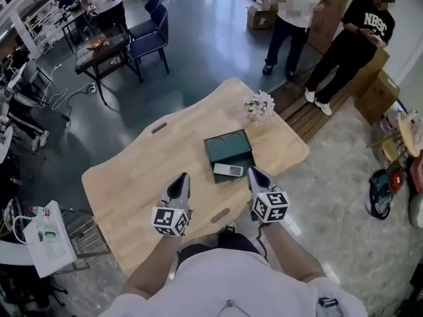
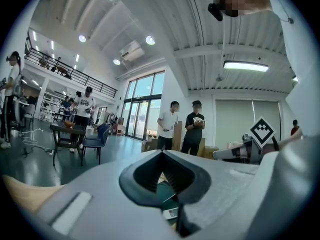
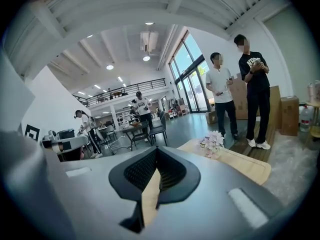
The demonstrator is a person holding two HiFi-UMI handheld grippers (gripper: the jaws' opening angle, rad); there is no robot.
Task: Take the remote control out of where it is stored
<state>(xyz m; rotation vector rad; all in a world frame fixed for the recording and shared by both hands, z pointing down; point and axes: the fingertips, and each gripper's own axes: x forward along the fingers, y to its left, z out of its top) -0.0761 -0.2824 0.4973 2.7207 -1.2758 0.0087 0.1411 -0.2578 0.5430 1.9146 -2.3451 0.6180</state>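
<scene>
A dark green box lies near the middle of the wooden table. A pale slim remote control rests across the box's near edge. In the head view my left gripper hovers to the left of the box, jaws shut and empty. My right gripper is just right of the remote, also shut on nothing. Below the closed tips of the left gripper, the box and the remote show through the gap. The right gripper shows only bare table wood there.
A small bunch of pale flowers stands on the table beyond the box. Two people stand past the far right corner beside cardboard boxes. A dark table with chairs is at the far left. A white cart is beside me at the left.
</scene>
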